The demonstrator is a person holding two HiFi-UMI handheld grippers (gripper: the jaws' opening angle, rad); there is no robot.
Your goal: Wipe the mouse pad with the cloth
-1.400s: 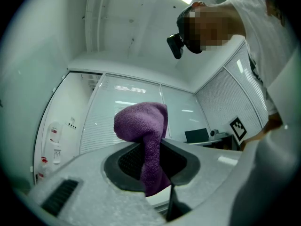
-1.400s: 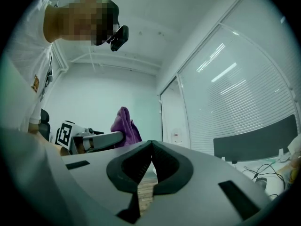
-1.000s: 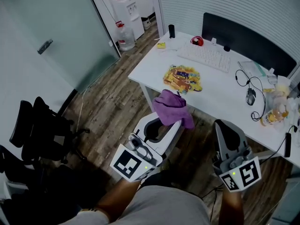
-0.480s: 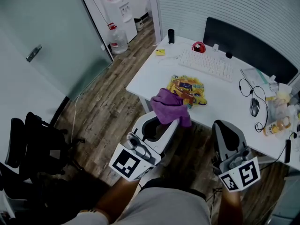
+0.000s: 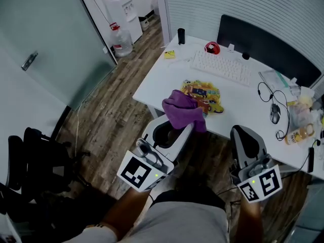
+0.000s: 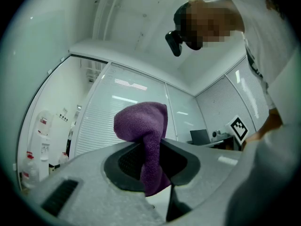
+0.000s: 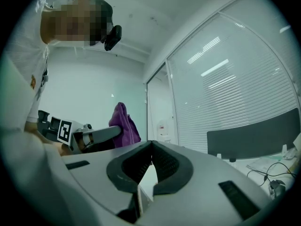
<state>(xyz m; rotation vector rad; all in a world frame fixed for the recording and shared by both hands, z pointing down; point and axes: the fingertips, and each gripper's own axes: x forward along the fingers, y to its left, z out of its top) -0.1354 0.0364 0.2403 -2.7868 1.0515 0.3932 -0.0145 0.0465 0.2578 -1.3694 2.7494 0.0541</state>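
The mouse pad point(image 5: 205, 93) is a yellow, colourfully printed mat on the white desk point(image 5: 161, 80), near its front edge. A purple cloth point(image 5: 182, 111) hangs bunched from my left gripper point(image 5: 180, 129), which is shut on it just short of the desk. In the left gripper view the cloth point(image 6: 143, 126) bulges above the jaws and a fold drops between them at my left gripper point(image 6: 153, 166). My right gripper point(image 5: 245, 135) is shut and empty, held beside the left one over the floor. The right gripper view shows my right gripper point(image 7: 150, 161) with its pads meeting, and the cloth point(image 7: 123, 124) off to the left.
On the desk are a white keyboard point(image 5: 221, 67), a black monitor point(image 5: 268, 49), a wired mouse point(image 5: 275, 114), a bottle point(image 5: 298, 133) and a red object point(image 5: 211, 47). A black office chair point(image 5: 35, 156) stands at left on the wood floor. A water jug point(image 5: 115, 40) sits by the glass wall.
Both grippers have moved forward toward the desk. The cloth, still held, now overlaps the mouse pad's near edge in the head view. The right gripper stays shut.
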